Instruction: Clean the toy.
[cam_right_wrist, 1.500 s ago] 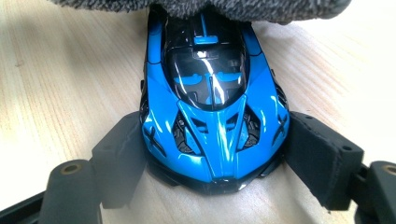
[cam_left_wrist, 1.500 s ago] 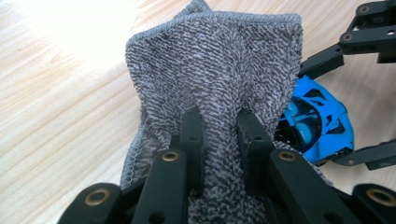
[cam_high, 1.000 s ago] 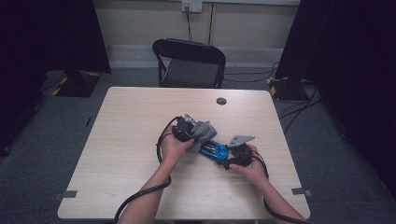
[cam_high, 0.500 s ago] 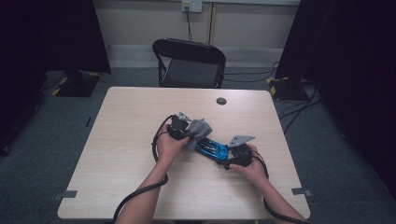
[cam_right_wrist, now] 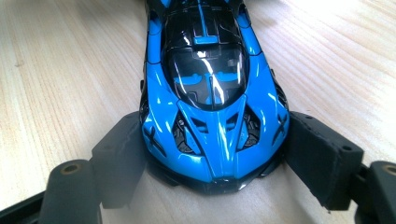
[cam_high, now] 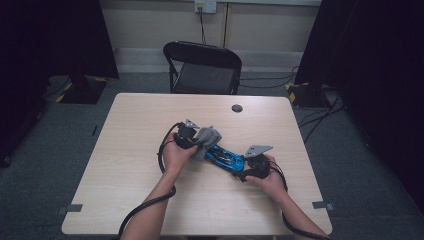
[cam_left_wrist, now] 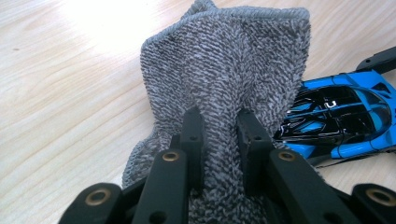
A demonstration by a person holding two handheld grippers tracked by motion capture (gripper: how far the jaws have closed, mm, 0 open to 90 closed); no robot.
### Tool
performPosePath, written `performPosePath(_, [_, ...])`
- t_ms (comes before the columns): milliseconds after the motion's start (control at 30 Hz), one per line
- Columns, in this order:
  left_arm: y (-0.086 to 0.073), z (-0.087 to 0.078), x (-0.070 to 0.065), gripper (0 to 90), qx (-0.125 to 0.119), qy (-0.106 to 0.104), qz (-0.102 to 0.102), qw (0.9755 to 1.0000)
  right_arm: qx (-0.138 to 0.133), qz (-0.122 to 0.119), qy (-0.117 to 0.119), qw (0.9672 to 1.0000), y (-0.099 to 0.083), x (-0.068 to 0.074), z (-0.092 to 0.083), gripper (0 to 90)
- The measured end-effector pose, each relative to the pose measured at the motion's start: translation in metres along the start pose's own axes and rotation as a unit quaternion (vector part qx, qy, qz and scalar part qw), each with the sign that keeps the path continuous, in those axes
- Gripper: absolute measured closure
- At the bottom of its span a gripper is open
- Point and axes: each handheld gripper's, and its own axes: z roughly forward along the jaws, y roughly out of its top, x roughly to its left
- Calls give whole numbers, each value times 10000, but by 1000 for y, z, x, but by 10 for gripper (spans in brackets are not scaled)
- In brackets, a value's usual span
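Wooden table (cam_high: 125,165): I'm clamping the car (cam_right_wrist: 212,100) with the right gripper (cam_right_wrist: 215,179), left gripper (cam_left_wrist: 219,140) pinching the cloth (cam_left_wrist: 229,70); hard wiping risks the car twisting loose.

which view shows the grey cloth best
The left gripper view: the grey cloth is close up, pinched between that gripper's jaws, weave visible. The high view shows it small beside the blue toy car. The right gripper view gives nothing clear of it.
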Motion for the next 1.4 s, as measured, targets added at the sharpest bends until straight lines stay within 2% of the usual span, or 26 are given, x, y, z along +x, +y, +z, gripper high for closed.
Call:
performPosePath(167, [-1, -4, 4, 757, 15, 48, 34, 10000, 0, 0, -1, 10000, 0, 0, 0, 240])
performPosePath(400, [-1, -10, 8, 758, -153, 30, -163, 9997, 0, -1, -2, 10000, 0, 0, 0, 240])
performPosePath(567, [5, -17, 5, 759, -265, 8, -99, 9996, 2, 2, -1, 10000, 0, 0, 0, 240])
performPosePath(667, [13, -22, -2, 760, -357, -49, -1, 9993, 4, 4, -1, 10000, 0, 0, 0, 240])
performPosePath(900, [23, -23, -16, 760, -409, -164, 240, 9987, 4, 5, -2, 10000, 0, 0, 0, 239])
performPosePath(933, [25, -23, -22, 760, -499, -273, 233, 9981, 3, 5, -1, 10000, 0, 0, 0, 240])
performPosePath(1000, [29, -24, -28, 760, -527, -310, 296, 9977, 2, 4, -2, 10000, 0, 0, 0, 240])
performPosePath(1100, [33, -23, -33, 760, -534, -363, 365, 9972, 3, 7, -2, 10000, 0, 0, 0, 240])
performPosePath(1267, [37, -17, -52, 760, -478, -552, 577, 9957, 3, 6, -2, 10000, 0, 0, 0, 240])
performPosePath(1400, [36, -10, -60, 760, -436, -638, 633, 9950, 1, 3, -2, 10000, 0, 0, 0, 240])
